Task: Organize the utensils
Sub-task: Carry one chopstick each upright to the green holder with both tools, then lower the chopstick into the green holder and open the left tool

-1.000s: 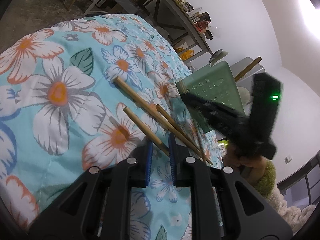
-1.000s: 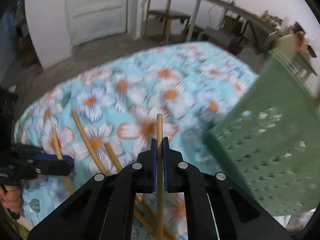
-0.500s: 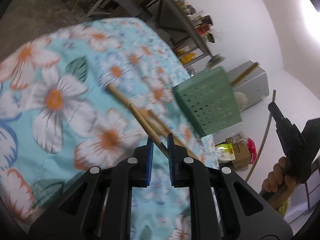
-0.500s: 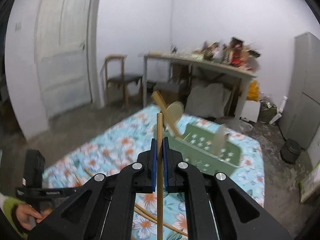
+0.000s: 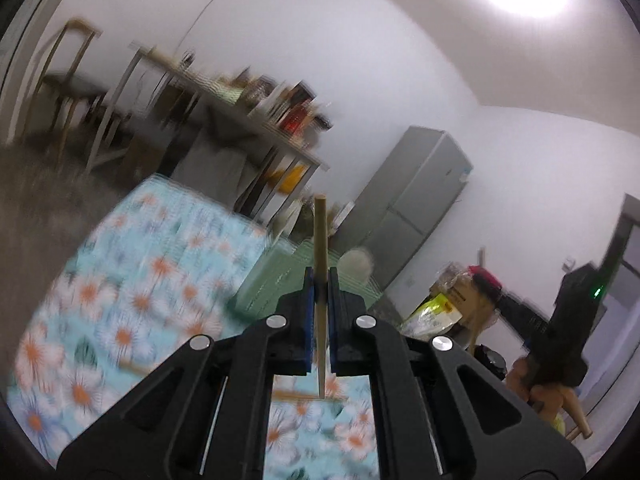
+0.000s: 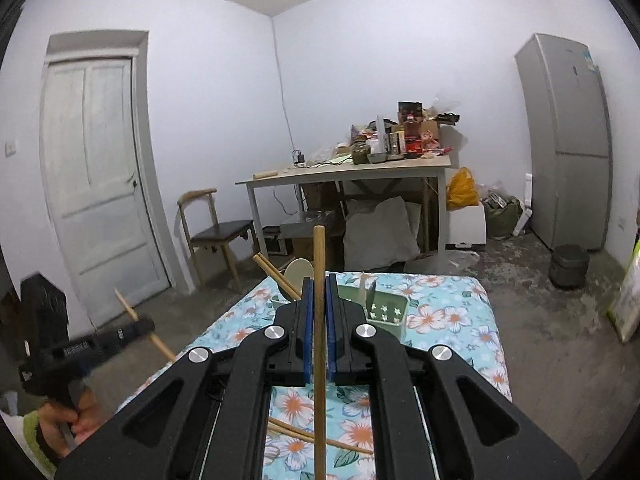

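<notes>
Left claw (image 5: 320, 300): matt black plastic arms, bright metal screw heads, ribbed blue rubbery pads. Right claw (image 6: 319, 304): same make.
Chopstick in left claw (image 5: 320, 240): pale wood, smooth, unvarnished look.
Chopstick in right claw (image 6: 319, 280): darker tan wood, smooth, matt.
Loose chopsticks (image 6: 316, 436), lower centre: same wood.
Tablecloth (image 6: 452, 320) over the table: printed cotton-like cloth, matt, floral.
Utensil basket (image 6: 386, 312): pale green plastic, perforated, slight sheen.
Fridge (image 6: 568, 140), upper right: grey metal, satin.
Floor (image 6: 552, 320): bare concrete, rough, dusty.
Door (image 6: 96, 176), left: painted wood, scuffed.
</notes>
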